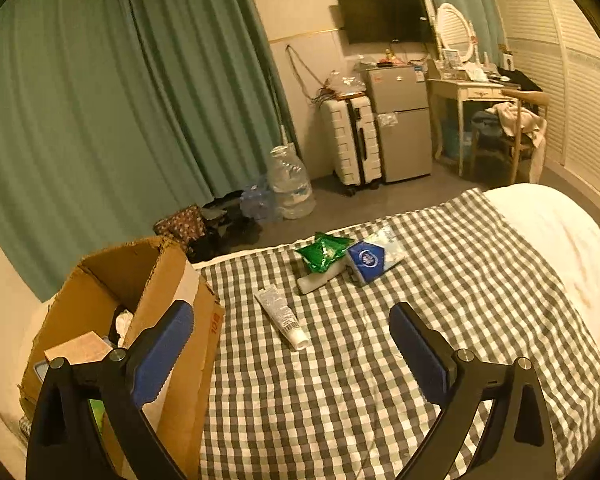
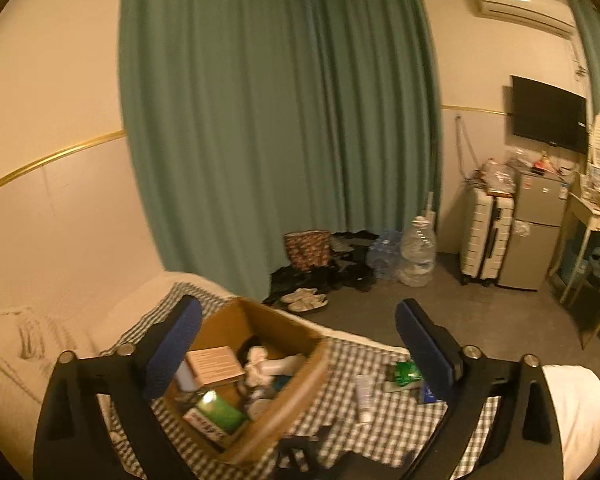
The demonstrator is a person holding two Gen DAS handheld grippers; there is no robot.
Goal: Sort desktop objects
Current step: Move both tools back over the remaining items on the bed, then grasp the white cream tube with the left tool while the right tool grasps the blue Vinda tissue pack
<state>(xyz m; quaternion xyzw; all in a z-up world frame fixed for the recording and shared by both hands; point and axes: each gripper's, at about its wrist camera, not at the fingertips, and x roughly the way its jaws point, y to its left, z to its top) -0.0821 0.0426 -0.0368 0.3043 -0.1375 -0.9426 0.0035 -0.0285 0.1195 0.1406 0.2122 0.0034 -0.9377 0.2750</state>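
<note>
Left wrist: tube (image 1: 282, 317) beyond wide jaws; nothing between them.

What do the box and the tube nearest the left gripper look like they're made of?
Box: brown corrugated cardboard, matte, with torn, ragged flap edges. Tube: probably soft plastic, slightly glossy, grey printed body flattened toward a crimped end, with a white cap.
</note>
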